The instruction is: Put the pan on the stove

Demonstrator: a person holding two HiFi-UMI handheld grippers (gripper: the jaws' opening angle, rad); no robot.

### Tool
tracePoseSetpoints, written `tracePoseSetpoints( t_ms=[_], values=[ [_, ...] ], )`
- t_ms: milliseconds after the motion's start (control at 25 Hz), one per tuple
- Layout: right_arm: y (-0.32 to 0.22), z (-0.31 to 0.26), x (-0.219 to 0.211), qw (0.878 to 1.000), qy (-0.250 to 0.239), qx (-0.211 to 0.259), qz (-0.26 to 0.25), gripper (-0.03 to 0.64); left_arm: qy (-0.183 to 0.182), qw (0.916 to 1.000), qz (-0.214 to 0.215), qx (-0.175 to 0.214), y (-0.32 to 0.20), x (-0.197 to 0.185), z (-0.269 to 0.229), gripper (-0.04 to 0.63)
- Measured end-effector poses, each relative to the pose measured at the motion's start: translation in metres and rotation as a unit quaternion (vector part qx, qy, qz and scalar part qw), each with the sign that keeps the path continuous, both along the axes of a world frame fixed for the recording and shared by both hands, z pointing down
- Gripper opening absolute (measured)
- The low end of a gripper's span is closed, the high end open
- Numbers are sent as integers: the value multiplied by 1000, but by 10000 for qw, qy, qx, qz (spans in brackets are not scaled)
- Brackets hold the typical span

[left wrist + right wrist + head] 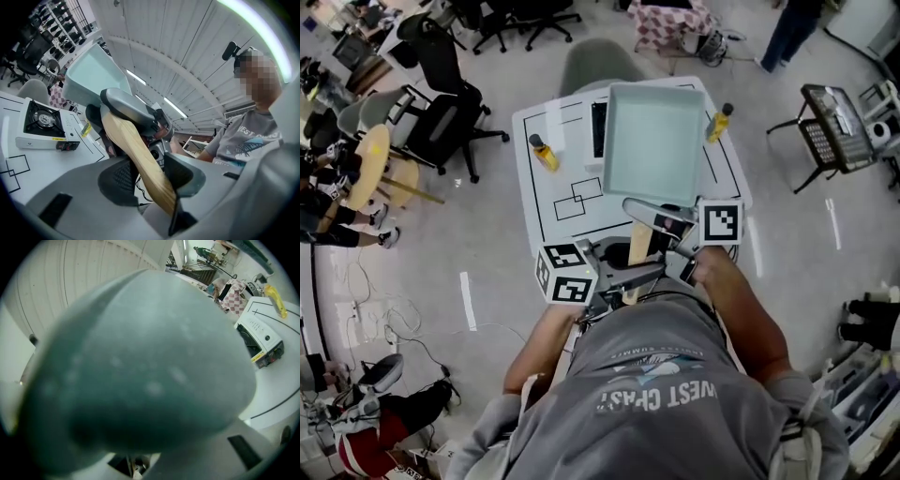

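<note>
Head view shows me holding the pan (654,141) up near the stove (598,129), left gripper (150,176) fingers (117,180) clamped on its wooden handle (136,154), right gripper (672,231) likewise closed on its grey neck (639,208).

**Both grippers clamped, arms forward**

Left gripper (151,177) level, jaws closed on the wooden part of the pan handle (136,154). Right gripper (667,228) grips the handle's grey neck, just ahead. Left forearm (542,345) and right forearm (741,314) bare, reaching forward, close together.
</note>
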State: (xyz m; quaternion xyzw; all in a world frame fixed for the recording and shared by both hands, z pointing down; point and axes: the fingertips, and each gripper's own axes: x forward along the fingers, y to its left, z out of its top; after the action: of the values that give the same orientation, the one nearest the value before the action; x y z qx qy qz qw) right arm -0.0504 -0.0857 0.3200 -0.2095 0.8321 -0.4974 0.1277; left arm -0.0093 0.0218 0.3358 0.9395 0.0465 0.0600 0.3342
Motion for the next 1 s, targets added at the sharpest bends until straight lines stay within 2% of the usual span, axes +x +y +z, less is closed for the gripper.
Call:
tracePoseSetpoints(
  t_ms=[440, 1000],
  values=[
    [-51, -2, -22, 9964, -87, 64, -841, 139, -76, 9965, -832, 37, -59, -5, 0, 156],
    [-108, 17, -32, 9900, 9, -165, -1402, 140, -46, 9900, -1400, -177, -123, -5, 12, 156]
  ],
)
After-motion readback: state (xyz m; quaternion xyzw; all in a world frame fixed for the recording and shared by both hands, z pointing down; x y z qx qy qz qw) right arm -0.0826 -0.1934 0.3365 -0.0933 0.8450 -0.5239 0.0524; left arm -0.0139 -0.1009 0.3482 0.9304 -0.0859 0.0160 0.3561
